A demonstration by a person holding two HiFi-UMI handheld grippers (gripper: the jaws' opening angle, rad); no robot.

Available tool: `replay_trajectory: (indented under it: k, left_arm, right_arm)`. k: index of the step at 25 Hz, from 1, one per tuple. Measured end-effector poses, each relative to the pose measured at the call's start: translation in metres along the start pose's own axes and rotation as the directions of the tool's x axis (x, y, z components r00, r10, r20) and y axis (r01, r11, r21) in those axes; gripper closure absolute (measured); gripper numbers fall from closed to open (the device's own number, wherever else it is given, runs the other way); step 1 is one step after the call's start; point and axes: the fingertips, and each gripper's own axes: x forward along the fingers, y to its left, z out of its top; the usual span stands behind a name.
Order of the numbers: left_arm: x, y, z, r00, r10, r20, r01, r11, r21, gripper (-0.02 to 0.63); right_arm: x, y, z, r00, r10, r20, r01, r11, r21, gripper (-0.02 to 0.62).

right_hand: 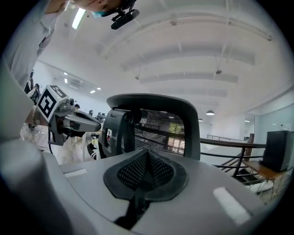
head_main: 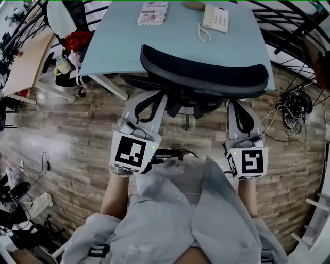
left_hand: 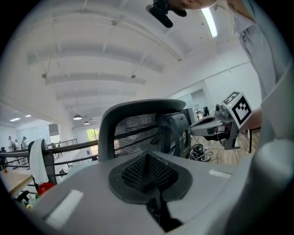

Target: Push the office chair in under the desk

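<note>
Facing office chair (head_main: 206, 75) back | left tool (left_hand: 148, 170): jaws closed, empty | right tool (right_hand: 146, 169): jaws closed, empty

Office chair (head_main: 205, 72): black, mesh back in a grey frame, upright, back turned toward the person. Its curved top edge overlaps the near edge of the surface (head_main: 124, 44). Seat hidden below the back. Surface: pale blue top, white legs.

The pale blue table (head_main: 118, 46) fills twelve o'clock. On it are a white telephone (head_main: 215, 18) at one and a printed box (head_main: 152, 13), perhaps a booklet, at twelve. Tangled cables (head_main: 296, 105) lie on the wood-plank floor (head_main: 67, 129) at three.
</note>
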Motion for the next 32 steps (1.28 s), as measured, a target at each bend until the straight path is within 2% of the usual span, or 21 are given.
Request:
replay_trajectory:
  k: [11,32]
  left_arm:
    - [0.007,0.0,0.001,1.0,-0.004,0.015,0.004,1.0,-0.002,0.603]
    - [0.013,0.003,-0.007,1.0,0.001,-0.015,-0.001,1.0,0.003,0.603]
  right_arm:
    - [0.004,-0.006,0.002,1.0,-0.003,-0.014,0.003,1.0,-0.019,0.586]
    - [0.008,-0.011,-0.005,1.0,-0.004,-0.02,0.004,1.0,-0.027,0.586]
